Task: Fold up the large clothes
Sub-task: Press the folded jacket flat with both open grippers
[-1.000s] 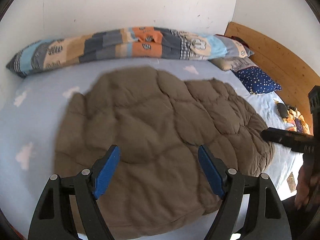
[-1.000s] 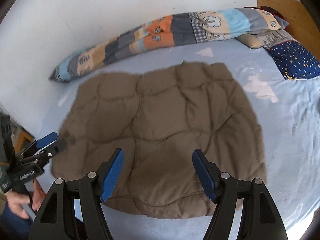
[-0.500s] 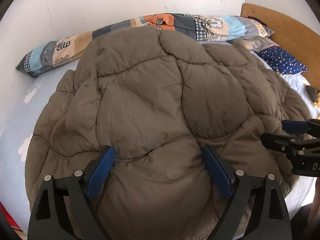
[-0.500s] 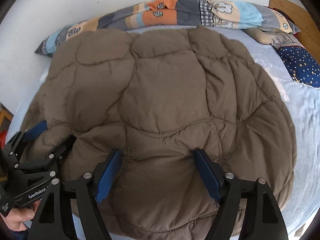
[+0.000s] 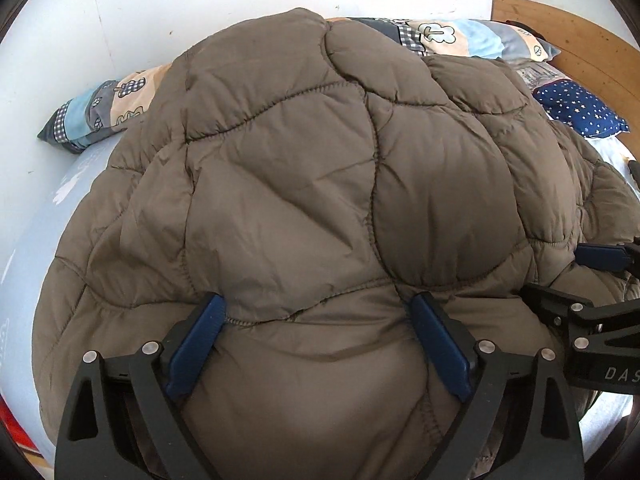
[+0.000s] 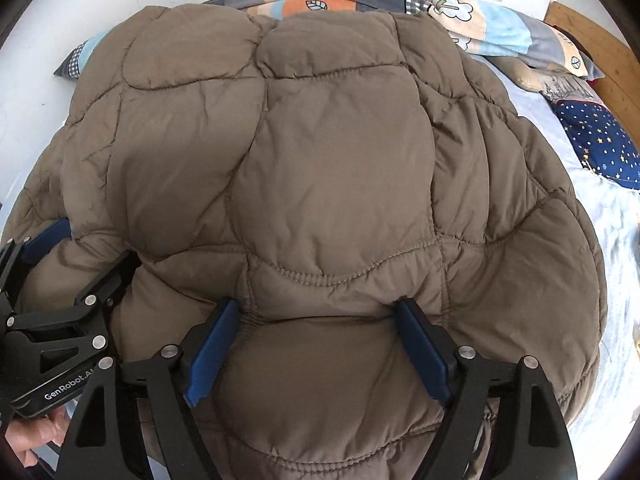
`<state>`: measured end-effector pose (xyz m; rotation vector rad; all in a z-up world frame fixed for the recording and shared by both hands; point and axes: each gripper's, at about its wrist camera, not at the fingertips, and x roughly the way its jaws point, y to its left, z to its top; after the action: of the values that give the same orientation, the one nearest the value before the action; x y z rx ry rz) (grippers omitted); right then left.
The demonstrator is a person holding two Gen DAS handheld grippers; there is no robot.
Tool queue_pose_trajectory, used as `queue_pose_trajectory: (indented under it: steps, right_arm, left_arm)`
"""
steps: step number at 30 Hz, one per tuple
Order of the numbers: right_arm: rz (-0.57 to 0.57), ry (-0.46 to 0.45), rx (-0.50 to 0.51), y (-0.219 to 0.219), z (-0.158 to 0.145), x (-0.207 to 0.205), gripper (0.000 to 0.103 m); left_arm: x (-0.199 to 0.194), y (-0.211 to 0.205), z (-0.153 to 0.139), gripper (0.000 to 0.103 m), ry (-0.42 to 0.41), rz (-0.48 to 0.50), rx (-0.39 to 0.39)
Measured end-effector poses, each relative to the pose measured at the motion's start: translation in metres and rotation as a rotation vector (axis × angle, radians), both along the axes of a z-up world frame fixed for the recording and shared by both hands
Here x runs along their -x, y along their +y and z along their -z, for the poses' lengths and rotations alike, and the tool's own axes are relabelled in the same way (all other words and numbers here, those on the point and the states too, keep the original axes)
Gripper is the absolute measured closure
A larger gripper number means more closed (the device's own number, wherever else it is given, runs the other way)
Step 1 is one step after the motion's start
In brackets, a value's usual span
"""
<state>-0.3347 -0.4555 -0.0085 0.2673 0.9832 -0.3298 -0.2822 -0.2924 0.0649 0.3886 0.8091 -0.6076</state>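
Both grippers, left (image 5: 316, 344), right (image 6: 316, 344), fingers spread over brown quilted coat (image 5: 320, 184).

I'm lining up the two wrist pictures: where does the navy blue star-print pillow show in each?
Left wrist view: the navy blue star-print pillow sits at the upper right, past the brown quilted jacket.
Right wrist view: the pillow lies at the right edge, about mid-height.
Shared landmark: the long patchwork bolster along the white wall.

A puffy brown quilted jacket (image 5: 320, 200) lies spread across the bed, its stitched seams curving between padded panels, surface lightly wrinkled, near hem bulging toward the cameras, far edge reaching the patchwork pillow
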Motion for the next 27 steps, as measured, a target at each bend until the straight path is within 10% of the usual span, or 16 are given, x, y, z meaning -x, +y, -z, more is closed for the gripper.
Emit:
queue_pose_trajectory:
  steps: [9,20,27]
  right_arm:
    - [0.052,-0.206,-0.070,-0.028,-0.061,0.013,0.019]
    - [0.139,-0.089,-0.138,-0.072,-0.020,-0.025,0.012]
    - [0.140,-0.189,-0.095,-0.060,-0.054,0.020,0.016]
  left_arm:
    - [-0.018,0.016,-0.057,0.014,0.027,0.008,0.123]
    - [-0.078,0.007,-0.023,0.004,0.119,-0.061,0.080]
    - [-0.066,0.027,-0.036,0.003,0.092,-0.079,0.132]
